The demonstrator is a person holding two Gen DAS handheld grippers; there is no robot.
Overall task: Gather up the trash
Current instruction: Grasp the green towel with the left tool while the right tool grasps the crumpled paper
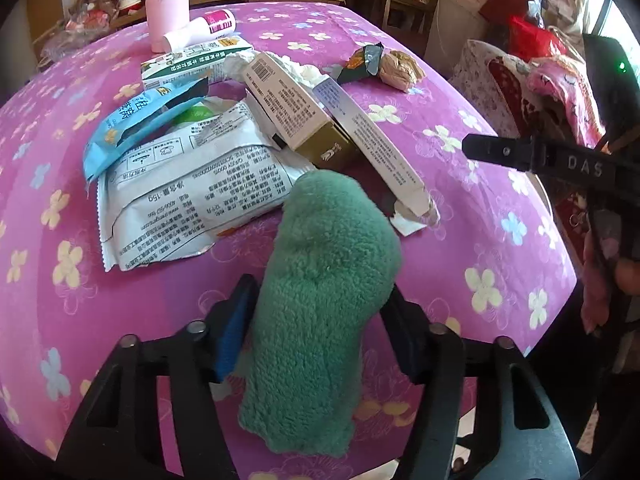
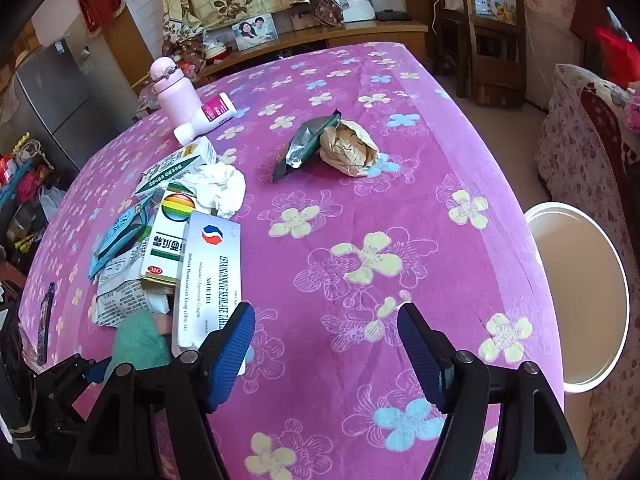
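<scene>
My left gripper [image 1: 316, 312] is shut on a green fluffy cloth [image 1: 320, 300] and holds it just in front of a pile of trash: a white printed wrapper [image 1: 192, 200], a blue packet [image 1: 132, 128], a gold-ended box [image 1: 296, 112] and a long white medicine box [image 1: 376, 140]. The pile also shows in the right wrist view, with the medicine box [image 2: 212, 280] and crumpled tissue [image 2: 220, 188]. A dark foil wrapper [image 2: 304, 144] and a crumpled brown paper ball [image 2: 348, 152] lie apart, farther back. My right gripper [image 2: 326, 344] is open and empty above the pink cloth.
The table has a pink flowered cloth [image 2: 400, 220]. A pink bottle [image 2: 176, 92] and a white pill bottle [image 2: 208, 118] stand at the back left. A round white bin [image 2: 576, 296] sits off the table's right edge. Chairs and a sofa are beyond.
</scene>
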